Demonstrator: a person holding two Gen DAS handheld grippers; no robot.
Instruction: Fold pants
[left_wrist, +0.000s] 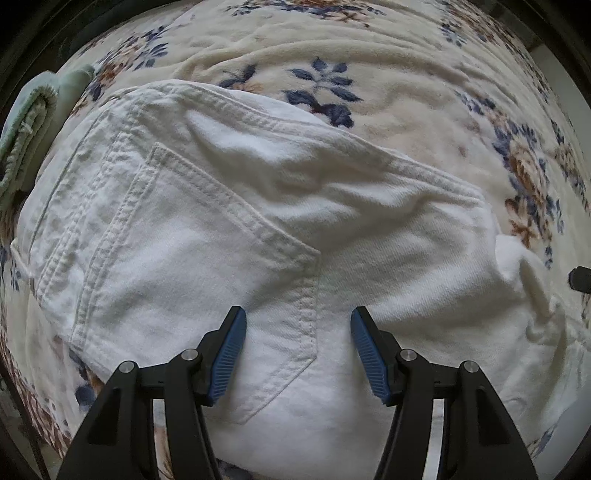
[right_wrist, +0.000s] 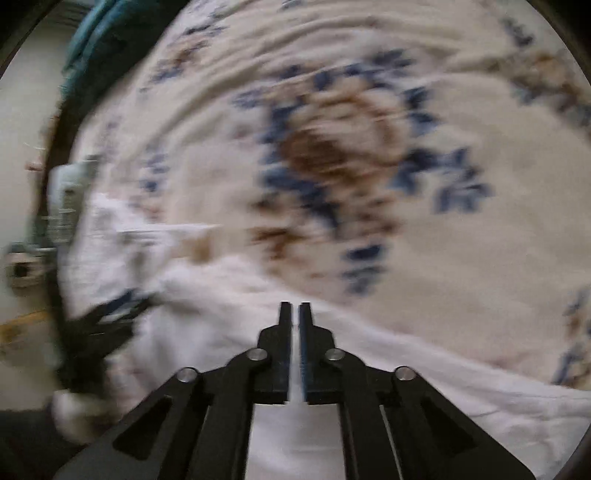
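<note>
Pants (left_wrist: 258, 229) folded, waistband left, legs rightward

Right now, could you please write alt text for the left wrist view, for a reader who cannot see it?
White pants lie folded on a cream flowered blanket, back pocket facing up. The open left tongs hover above the pocket's lower corner, holding nothing. A pale green towel sits at the left edge.

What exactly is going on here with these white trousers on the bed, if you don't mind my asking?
A person with two handheld grippers is folding white denim pants on a cream blanket with blue and brown flowers. The left gripper hovers open over the back pocket, holding nothing. The right gripper is nearly closed over white cloth; the view is too blurred to show whether it grips it. A pale green folded towel lies beside the pants.
</note>
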